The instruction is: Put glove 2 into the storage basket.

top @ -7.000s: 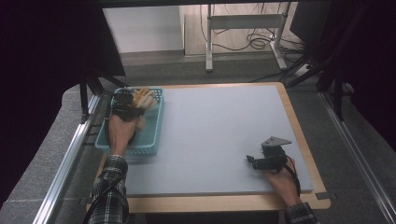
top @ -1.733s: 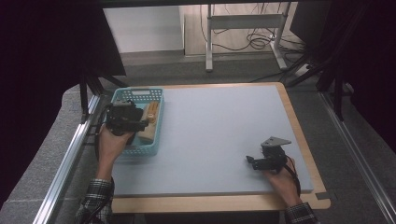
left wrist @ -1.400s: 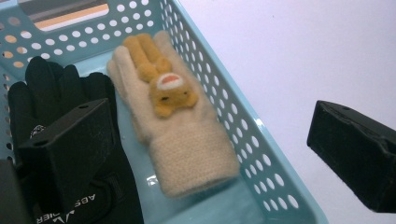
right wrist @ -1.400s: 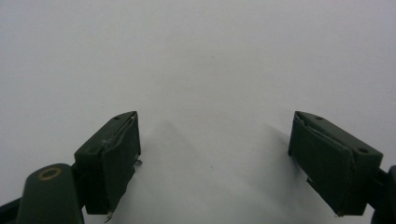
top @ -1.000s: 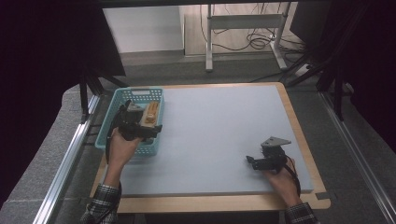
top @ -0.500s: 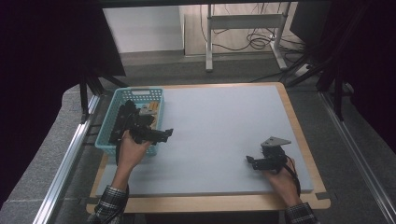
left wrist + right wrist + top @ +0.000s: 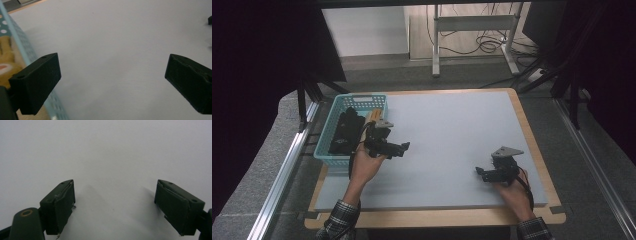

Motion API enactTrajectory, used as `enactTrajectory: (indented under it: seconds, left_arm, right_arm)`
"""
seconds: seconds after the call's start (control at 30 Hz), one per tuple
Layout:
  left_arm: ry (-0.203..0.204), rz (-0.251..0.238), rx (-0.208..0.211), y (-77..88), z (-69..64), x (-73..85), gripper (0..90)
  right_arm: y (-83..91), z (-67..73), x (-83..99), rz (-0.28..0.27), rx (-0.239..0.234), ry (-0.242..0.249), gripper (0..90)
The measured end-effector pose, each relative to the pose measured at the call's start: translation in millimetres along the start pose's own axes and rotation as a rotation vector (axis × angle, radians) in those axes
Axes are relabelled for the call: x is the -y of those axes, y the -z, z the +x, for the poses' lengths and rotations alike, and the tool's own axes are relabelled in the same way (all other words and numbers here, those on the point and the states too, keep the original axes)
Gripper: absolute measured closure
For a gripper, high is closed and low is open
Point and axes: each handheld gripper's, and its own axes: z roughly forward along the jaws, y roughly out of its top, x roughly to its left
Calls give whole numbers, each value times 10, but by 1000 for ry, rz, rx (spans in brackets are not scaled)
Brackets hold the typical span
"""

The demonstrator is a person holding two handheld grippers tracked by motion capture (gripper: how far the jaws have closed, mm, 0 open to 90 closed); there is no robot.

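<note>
On the desk: grey mat (image 7: 452, 135) covers nearly all of the desk (image 7: 437, 217), whose wooden edge shows around it.
Basket: teal plastic basket (image 7: 328, 145) at the mat's far-left corner, holding a dark object (image 7: 343, 132) and a tan-and-orange item (image 7: 373, 116); neither can be named more closely.
Left hand-held gripper: left hand-held gripper (image 7: 399, 149) just beside the basket's right wall, over bare mat, jaws wide apart and holding nothing.
Right hand-held gripper: right hand-held gripper (image 7: 481, 174) low over the mat near the right front corner, well apart from the basket, jaws spread and holding nothing.
Step in hand: judged as picking an item from the basket, with nothing yet on the mat.
Next move: likely calls for the left jaws to turn toward the basket and straddle one item.
High view adds: whole layout, both hands.
Left gripper view adds: perforated basket wall (image 7: 30, 56) and tan-and-orange item close behind the left jaw.
</note>
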Motion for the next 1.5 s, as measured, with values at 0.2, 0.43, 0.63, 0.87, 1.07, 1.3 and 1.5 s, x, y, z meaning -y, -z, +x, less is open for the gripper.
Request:
enactTrajectory:
  seconds: [0.2, 0.43, 0.63, 0.87, 1.07, 1.3, 1.5]
  left_arm:
    - [-13, 0, 30, -104, -130, -20, 7]
    - [-29, -6, 66, -203, -288, -68, 6]
    - [-54, -8, 97, -285, -429, -76, 5]
    - [-81, 8, 118, -416, -567, 3, 0]
    - [-101, 34, 128, -532, -657, 113, 0]
    - [-106, 60, 141, -657, -709, 253, 0]
    - [-99, 77, 141, -729, -713, 371, 0]
  right_arm:
    - [0, 0, 0, 0, 0, -1, 162]
    - [-1, -2, 0, -1, 1, 2, 162]
    - [0, -1, 0, 0, 0, 0, 162]
    - [0, 0, -1, 0, -1, -1, 162]
    - [1, -1, 0, 1, -2, 0, 162]
    - [0, 0, 0, 0, -1, -1, 162]
    - [0, -1, 0, 0, -2, -1, 162]
